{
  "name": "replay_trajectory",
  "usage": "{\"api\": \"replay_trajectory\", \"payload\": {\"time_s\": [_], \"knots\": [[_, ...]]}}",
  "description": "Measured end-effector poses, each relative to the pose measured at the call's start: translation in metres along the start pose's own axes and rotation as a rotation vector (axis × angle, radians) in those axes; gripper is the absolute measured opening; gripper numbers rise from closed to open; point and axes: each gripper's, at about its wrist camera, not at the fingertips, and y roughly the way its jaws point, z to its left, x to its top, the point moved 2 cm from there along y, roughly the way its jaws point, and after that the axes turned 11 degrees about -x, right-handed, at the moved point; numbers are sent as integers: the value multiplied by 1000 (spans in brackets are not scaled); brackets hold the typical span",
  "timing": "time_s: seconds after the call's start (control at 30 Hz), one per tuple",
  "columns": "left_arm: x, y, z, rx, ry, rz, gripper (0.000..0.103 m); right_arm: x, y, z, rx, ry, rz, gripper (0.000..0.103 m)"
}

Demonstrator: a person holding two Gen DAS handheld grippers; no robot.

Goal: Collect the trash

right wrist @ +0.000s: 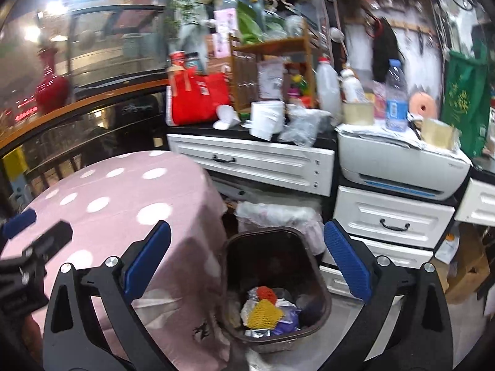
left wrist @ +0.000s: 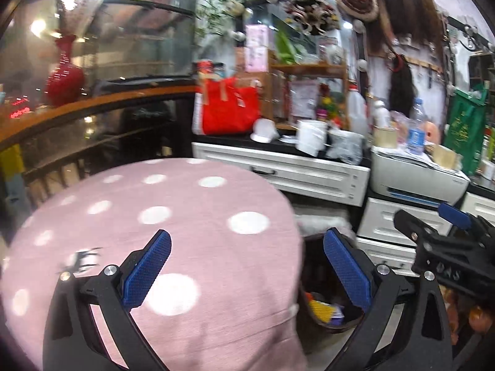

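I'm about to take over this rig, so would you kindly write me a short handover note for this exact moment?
Left claw: open, empty, over the pink dotted tablecloth.
Right claw: open, empty, above the brown bin.
Bin sits on the floor between the table and the white drawers; it already holds trash, including a yellow net and an orange piece.
Done: that trash is binned.
Left: no trash shows on the visible tablecloth; check elsewhere for more.

Brown bin [right wrist: 275, 281] upright by table, w/ trash [right wrist: 266, 310] inside.
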Motion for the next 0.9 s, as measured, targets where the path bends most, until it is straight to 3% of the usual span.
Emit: {"api": "replay_trajectory", "payload": {"time_s": [0.17,0.4,0.7,0.9], "knots": [[-6,-32,22,102,-21,-44,97,-10,-26,15,22,-27,-40,97],[-9,-69,41,167,-60,-124,97,-19,-58,22,33,-39,-96,97],[-13,-83,47,140,-107,-169,97,-19,-87,25,55,-57,-210,97],[-15,-84,46,145,-102,-168,97,-19,-89,27,68,-70,-212,97]]}}
